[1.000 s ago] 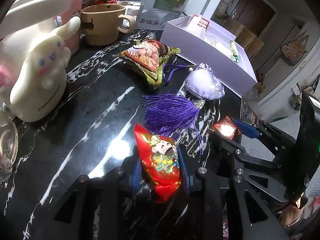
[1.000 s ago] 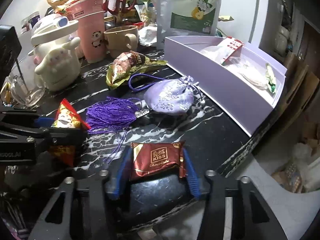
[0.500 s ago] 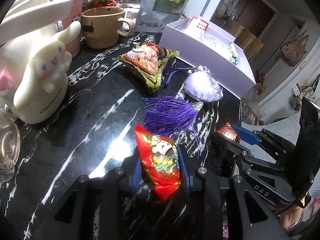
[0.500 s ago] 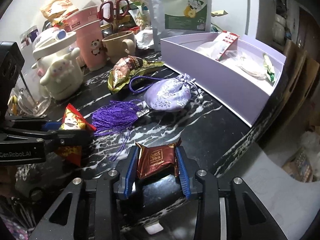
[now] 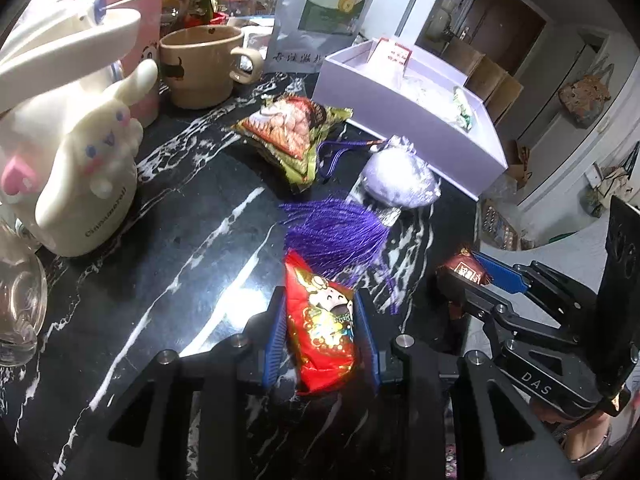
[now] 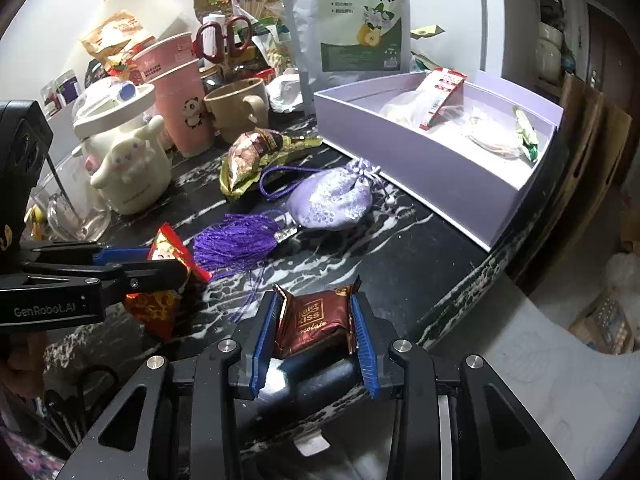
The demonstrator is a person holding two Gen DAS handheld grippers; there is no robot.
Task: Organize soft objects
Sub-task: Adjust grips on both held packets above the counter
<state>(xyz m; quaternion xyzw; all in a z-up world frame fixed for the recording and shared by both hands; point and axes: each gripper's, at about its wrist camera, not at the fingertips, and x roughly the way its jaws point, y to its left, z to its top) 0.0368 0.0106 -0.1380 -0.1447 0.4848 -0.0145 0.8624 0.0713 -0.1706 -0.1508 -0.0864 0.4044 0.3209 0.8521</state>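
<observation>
Left wrist view: the left gripper (image 5: 320, 332) clamps a red crinkly foil snack packet (image 5: 320, 328) at six o'clock, low over the black marble table (image 5: 160, 280); likely light and squashy, best pinched mid-body.

Right wrist view: the right gripper (image 6: 314, 334) holds a brown foil chocolate packet (image 6: 312, 326) at six o'clock; probably slippery. The lavender cardboard box (image 6: 420, 172) sits at two o'clock.

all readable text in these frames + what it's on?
"Cinnamoroll": white rabbit figure
"Riter KISS Chocolate": brown wrapper clamped in the right gripper
"GenRobot.AI": left gripper
"DAS": right gripper body
Chinese heading on green-and-white pouch: legible; its small print blurred
Pink cup print: unreadable
</observation>
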